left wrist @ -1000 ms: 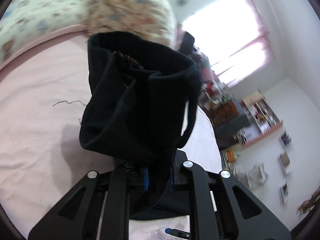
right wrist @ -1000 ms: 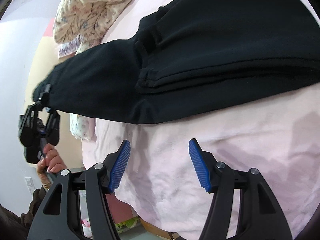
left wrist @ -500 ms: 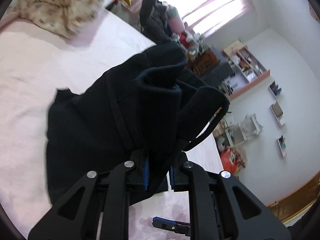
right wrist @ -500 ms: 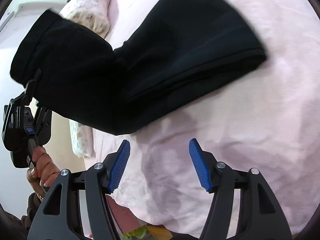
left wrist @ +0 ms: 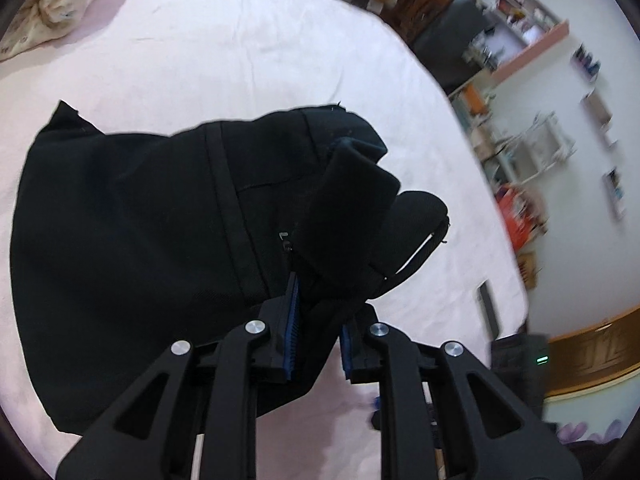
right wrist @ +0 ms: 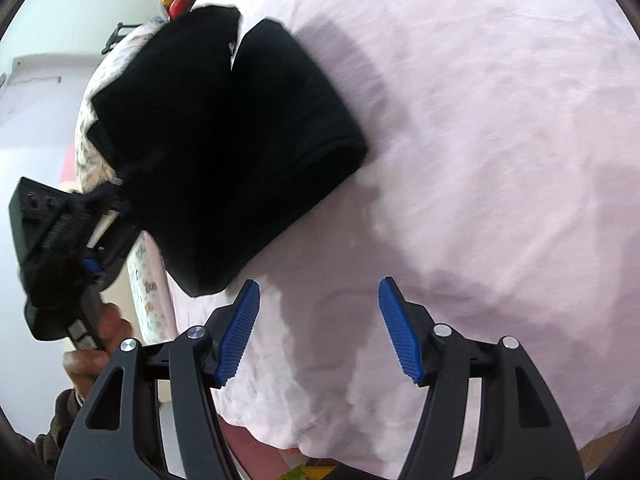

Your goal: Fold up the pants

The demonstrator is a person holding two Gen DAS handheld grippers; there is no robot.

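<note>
Closest in the left wrist view, the left gripper [left wrist: 318, 320] has its blue-padded fingers [left wrist: 291, 320] clamped on a thick bunch of black cloth: the waistband end of the pants [left wrist: 152, 248]. The pinched part rises from the pads as a rolled flap, with a thin cord looping off to the right of it. The rest of the pants spreads away to the left as a wide dark slab, a seam stripe running down it, lying on the pink bed sheet [left wrist: 248, 52]. Farther off, a flowered pillow [left wrist: 52, 4] sits at the top left corner of the bed, and beyond the bed's right edge stand blurred shelves [left wrist: 524, 28] crowded with small items against a white wall.

In the right wrist view, the right gripper [right wrist: 318, 328] hangs over bare sheet [right wrist: 500, 120] with its fingers [right wrist: 240, 332] spread apart and nothing between them. Just past the left pad, the pants [right wrist: 224, 140] lie doubled over in a thick fold on the bed, their near corner close to that pad but not touching it. At the left edge a hand [right wrist: 100, 344] grips the handle of the left gripper [right wrist: 80, 224], whose tip is buried in the raised end of the cloth. Behind the pants a flowered cover [right wrist: 148, 312] hangs at the bed's side
</note>
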